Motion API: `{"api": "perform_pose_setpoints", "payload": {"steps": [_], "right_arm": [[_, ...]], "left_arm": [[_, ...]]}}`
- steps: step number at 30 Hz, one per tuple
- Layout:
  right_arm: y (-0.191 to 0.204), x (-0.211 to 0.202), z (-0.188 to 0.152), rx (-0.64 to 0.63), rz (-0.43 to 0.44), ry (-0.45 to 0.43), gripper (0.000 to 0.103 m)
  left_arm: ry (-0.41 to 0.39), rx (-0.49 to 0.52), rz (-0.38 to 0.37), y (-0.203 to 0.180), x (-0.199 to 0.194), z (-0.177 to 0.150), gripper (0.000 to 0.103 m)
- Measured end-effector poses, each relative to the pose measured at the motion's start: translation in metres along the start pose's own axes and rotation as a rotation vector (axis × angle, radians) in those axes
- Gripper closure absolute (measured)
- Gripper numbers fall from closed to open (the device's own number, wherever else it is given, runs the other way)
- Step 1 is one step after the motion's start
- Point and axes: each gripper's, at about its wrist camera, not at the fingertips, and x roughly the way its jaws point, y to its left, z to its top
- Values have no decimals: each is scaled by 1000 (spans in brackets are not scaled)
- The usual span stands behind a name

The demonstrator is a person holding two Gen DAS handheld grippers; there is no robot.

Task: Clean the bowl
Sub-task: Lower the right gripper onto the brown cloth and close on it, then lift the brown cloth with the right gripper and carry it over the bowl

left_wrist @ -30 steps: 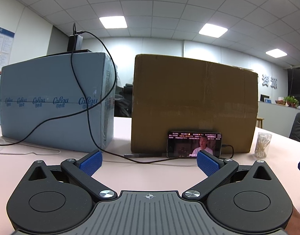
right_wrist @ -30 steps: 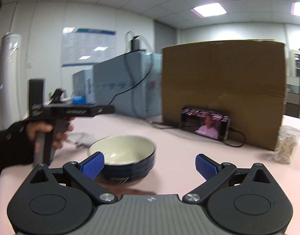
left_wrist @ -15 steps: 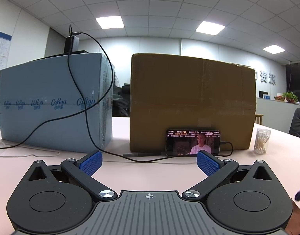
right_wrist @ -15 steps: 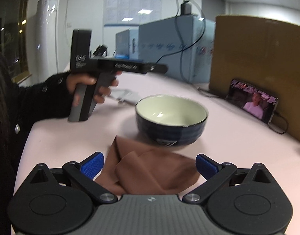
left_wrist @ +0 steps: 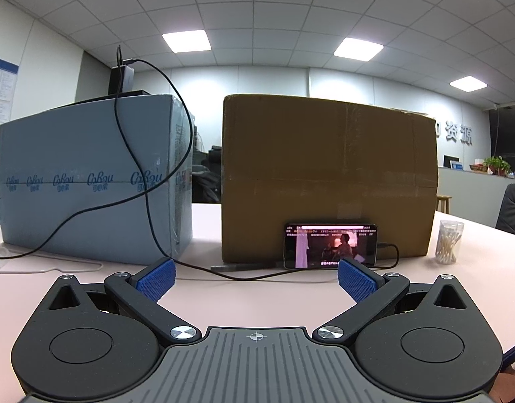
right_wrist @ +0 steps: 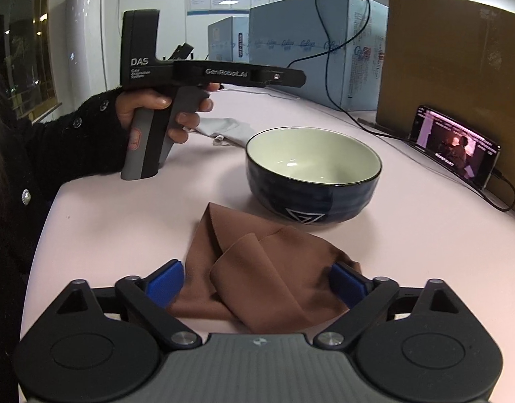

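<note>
A dark blue bowl [right_wrist: 312, 171] with a cream inside stands upright on the pink table [right_wrist: 425, 235]. A crumpled brown cloth [right_wrist: 257, 278] lies just in front of it. My right gripper [right_wrist: 257, 285] is open, low over the table, with the cloth lying between its blue pads [right_wrist: 165, 283]. My left gripper [left_wrist: 255, 280] is open and empty, held level above the table and facing the boxes; its body [right_wrist: 223, 74] shows in the right wrist view, left of the bowl. The bowl and cloth are out of the left wrist view.
A brown cardboard box [left_wrist: 328, 181] and a blue box [left_wrist: 92, 181] stand at the back. A phone [left_wrist: 329, 245] playing video leans on the brown box, with a black cable [left_wrist: 149, 208]. A jar of cotton swabs [left_wrist: 447, 241] stands at right. A grey cloth [right_wrist: 227, 131] lies behind the bowl.
My right gripper has swung down and forward, so the brown cloth now lies between its pads and the bowl is closer. The left gripper has barely moved.
</note>
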Motion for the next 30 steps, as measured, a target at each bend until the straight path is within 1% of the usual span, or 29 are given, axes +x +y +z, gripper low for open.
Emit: {"api": "perform_pose_setpoints", "payload": {"steps": [5,10,12,16,19,21,22,25,27,30], "right_arm": [[3,0,0,-21,-19,2,15],[6,-2,1,-43,-15,-4,24],[7,-3,1,-50,-13,-7,30],[9,-4,1,-59,-10,-11,37],[10,-4,2,-65,-9,-15,46],[11,-5,2,-69,-9,-18,54],[11,-5,2,-71,-10,-19,55],[12,-6,2,-73,-15,-24,64],[12,-6,2,-74,-19,-28,73],[12,-7,1,-74,-26,-31,79]], "left_arm": [[2,1,0,0,0,1,0],[3,0,-1,0,1,1,0],[3,1,-1,0,1,1,0],[1,1,-2,0,0,1,0],[1,0,-2,0,0,0,0],[1,0,-2,0,0,0,0],[1,0,-2,0,0,0,0],[1,1,-2,0,0,0,0],[0,1,-2,0,0,0,0],[1,0,-2,0,1,0,0]]}}
